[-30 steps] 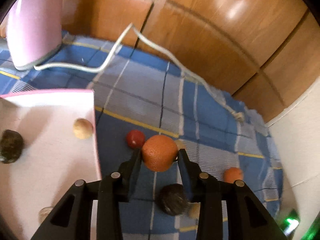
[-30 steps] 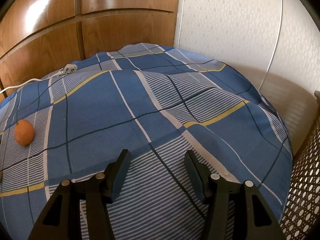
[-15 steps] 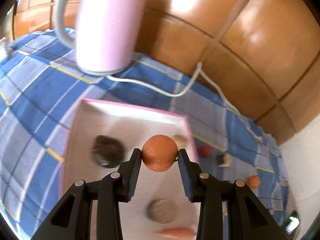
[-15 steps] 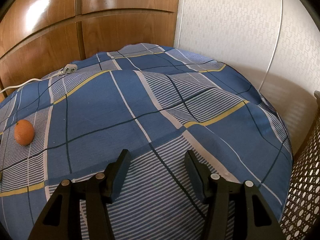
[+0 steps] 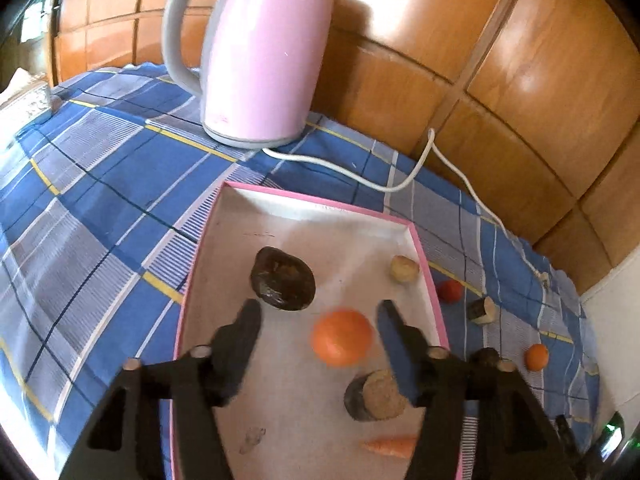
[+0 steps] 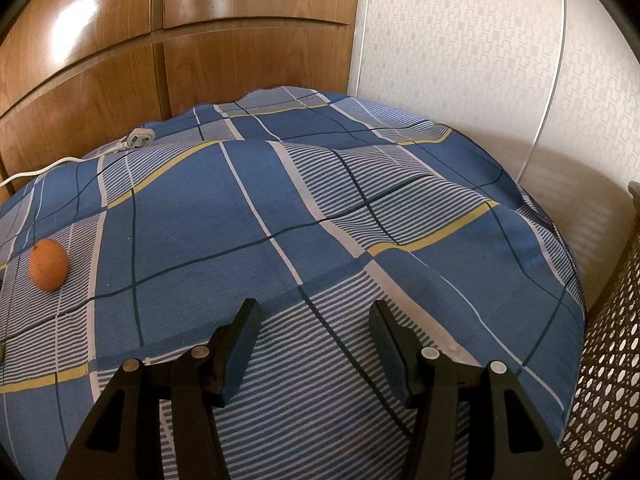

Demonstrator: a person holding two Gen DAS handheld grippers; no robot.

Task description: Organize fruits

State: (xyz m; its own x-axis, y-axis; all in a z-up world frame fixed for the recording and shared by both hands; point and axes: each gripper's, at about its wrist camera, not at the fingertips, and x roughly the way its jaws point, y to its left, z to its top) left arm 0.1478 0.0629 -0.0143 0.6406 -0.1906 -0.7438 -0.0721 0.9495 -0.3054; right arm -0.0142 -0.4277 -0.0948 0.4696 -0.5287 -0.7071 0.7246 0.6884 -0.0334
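Only the left view shows the tray point(image 5: 424, 256), left tool point(image 5: 318, 316) spreading around a loose orange point(image 5: 342, 343); right tool point(image 6: 314, 316) spread, empty.

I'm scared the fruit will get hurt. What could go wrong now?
The left claw is opening and the orange is loose between its sides, over the box. It may bump the dark fruit or roll. Fruit such as the small orange is outside the box, near the table's edge.

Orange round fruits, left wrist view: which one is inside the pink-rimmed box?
The large orange between the opening left gripper fingers; the small orange lies outside on the cloth.
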